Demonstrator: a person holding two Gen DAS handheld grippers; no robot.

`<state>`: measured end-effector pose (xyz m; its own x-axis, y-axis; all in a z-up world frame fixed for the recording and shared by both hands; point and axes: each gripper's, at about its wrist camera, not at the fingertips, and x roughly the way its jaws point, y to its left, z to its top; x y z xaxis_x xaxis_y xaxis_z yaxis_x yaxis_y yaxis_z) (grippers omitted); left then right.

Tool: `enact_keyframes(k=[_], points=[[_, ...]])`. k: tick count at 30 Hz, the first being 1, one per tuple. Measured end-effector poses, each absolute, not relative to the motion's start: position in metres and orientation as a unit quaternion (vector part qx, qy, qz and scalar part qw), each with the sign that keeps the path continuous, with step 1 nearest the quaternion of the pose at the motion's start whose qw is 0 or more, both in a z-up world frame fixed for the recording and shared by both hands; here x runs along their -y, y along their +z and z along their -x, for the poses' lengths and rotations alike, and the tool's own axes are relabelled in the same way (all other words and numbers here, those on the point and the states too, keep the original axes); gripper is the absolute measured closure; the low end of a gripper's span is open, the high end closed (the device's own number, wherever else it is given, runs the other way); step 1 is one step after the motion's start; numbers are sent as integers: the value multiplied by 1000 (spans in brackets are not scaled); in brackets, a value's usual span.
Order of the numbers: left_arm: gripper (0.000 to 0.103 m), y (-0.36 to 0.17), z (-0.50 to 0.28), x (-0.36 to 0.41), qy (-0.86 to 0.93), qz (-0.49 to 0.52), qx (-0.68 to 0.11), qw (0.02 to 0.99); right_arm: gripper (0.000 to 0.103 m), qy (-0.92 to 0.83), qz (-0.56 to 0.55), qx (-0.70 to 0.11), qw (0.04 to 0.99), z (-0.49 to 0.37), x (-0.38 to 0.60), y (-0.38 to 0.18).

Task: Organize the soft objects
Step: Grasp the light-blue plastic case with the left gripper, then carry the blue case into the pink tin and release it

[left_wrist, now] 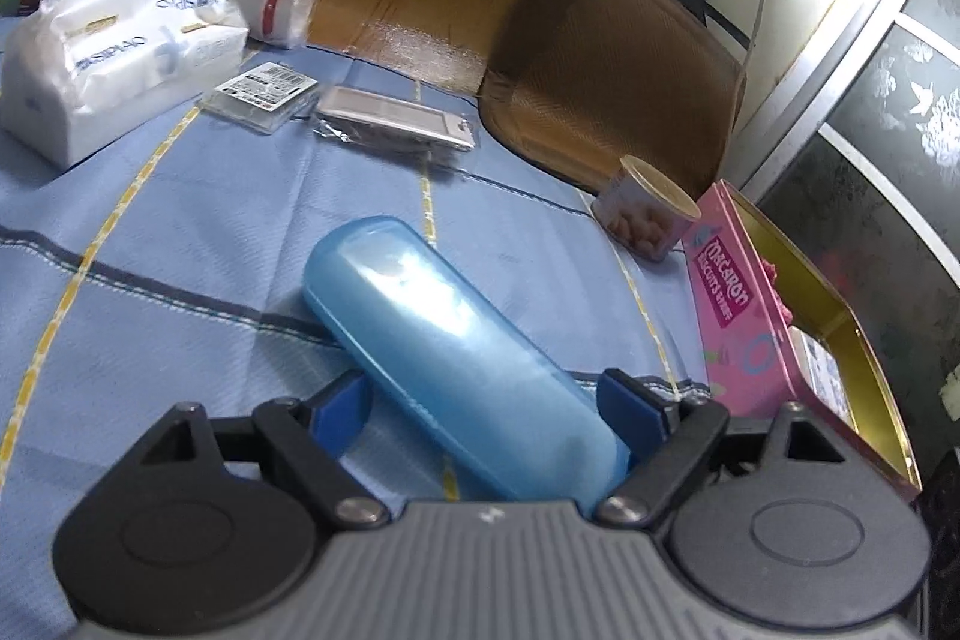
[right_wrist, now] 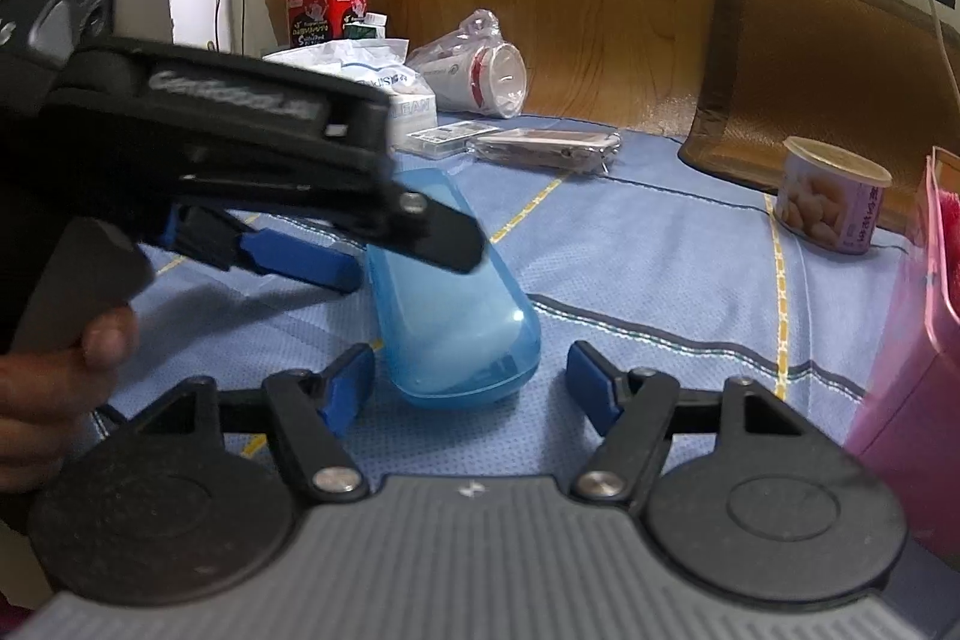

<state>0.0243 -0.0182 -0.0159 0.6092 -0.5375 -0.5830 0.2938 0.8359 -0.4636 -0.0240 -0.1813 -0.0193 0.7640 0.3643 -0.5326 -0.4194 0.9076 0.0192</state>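
Left wrist view: left gripper (left_wrist: 486, 415) spread, straddling blue case (left_wrist: 456, 358) lying flat on blue cloth (left_wrist: 180, 232), not clamped. Right wrist view: right gripper (right_wrist: 471, 379) released, case end (right_wrist: 462, 334) just ahead between fingertips, untouched.

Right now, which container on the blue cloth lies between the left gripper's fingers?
The translucent blue oblong case, lying flat between the open left gripper. The snack can and pink macaron tin sit farther off.
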Motion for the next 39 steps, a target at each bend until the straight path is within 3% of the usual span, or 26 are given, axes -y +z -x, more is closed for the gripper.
enact_keyframes(k=[1, 7, 10, 11, 12, 14, 15, 24, 39], points=[[18, -15, -24, 20, -234, 159, -374, 883, 47, 213, 51, -269, 938, 26, 181, -19], [16, -15, -26, 17, -237, 163, -376, 881, 47, 222, 67, -258, 938, 32, 177, -20], [16, -15, -29, 19, -236, 162, -375, 882, 27, 223, 71, -267, 935, 28, 175, -19], [16, -16, -29, 21, -236, 158, -373, 883, 27, 226, 70, -271, 933, 25, 174, -19], [20, -16, -29, 24, -234, 150, -370, 886, 28, 228, 67, -274, 932, 23, 173, -19], [28, -14, -28, 31, -218, 131, -369, 894, 44, 239, 60, -275, 929, 22, 170, -18], [32, -12, -27, 32, -216, 126, -369, 895, 45, 237, 71, -269, 931, 24, 166, -18], [33, 23, -17, 44, -244, 117, -331, 904, 46, 204, 110, -187, 955, 54, 167, -6], [33, 77, -14, 218, -407, -4, -274, 871, 46, 5, 78, -98, 992, 84, 269, 29]])
